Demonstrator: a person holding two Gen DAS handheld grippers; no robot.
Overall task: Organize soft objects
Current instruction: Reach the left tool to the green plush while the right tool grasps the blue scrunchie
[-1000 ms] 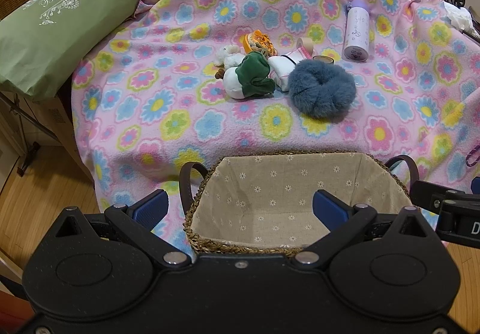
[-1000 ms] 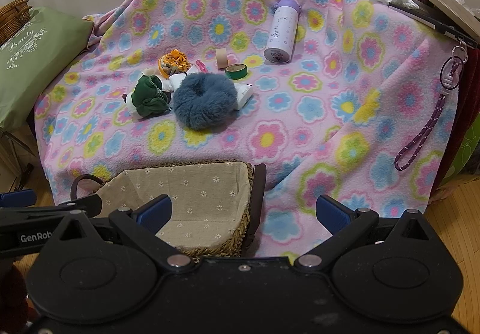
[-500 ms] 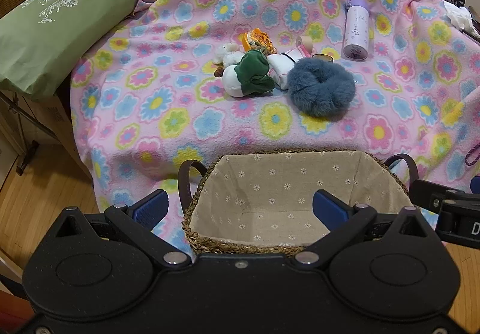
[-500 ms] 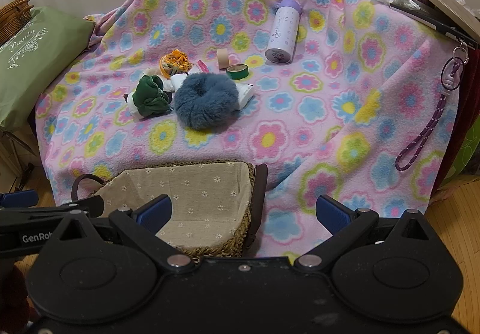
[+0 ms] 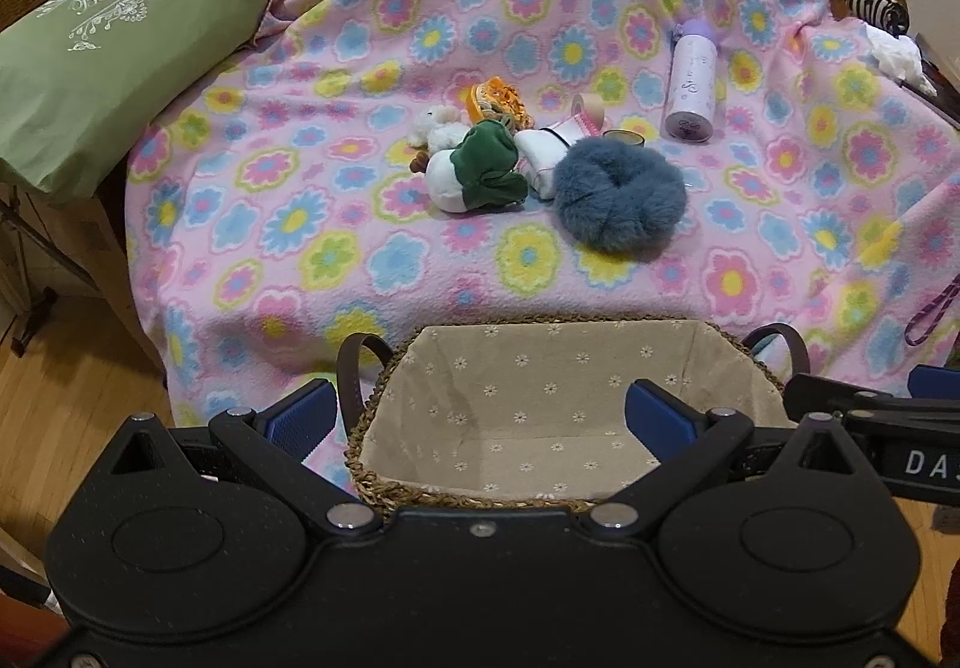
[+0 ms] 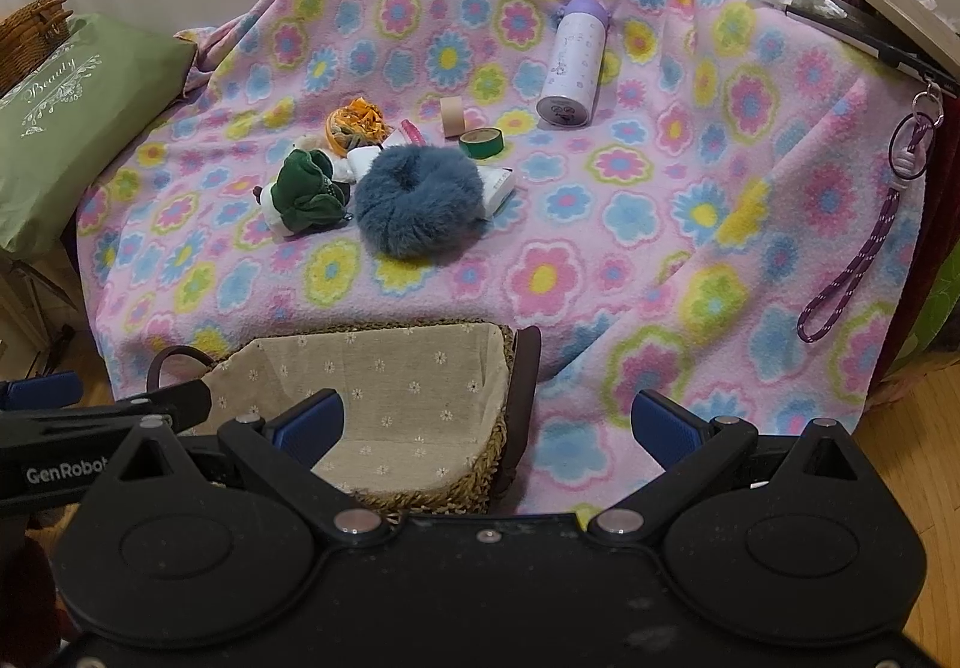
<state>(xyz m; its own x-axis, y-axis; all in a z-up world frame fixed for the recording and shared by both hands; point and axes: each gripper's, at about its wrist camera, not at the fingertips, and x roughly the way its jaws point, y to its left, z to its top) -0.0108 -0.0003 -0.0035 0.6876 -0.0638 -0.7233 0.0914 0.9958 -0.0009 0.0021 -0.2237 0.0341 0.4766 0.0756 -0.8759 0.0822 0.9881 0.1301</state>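
Left wrist view: left gripper (image 5: pixel 480 416) jaws spread wide, empty, above lined basket (image 5: pixel 744 353); blue furry scrunchie (image 5: pixel 618 203) and green plush toy (image 5: pixel 480 170) lie touching on floral blanket (image 5: pixel 288 224) beyond.
Right wrist view: right gripper (image 6: pixel 486 425) jaws apart, empty; basket (image 6: pixel 501 428) lower left, purple bottle (image 6: pixel 570 65) farther back.

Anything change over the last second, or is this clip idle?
Nearly idle. The left view drifts slightly, so the scrunchie and basket sit a little lower in frame. Nothing was grasped or released: both hand-held grippers, left and right, remain open and empty.
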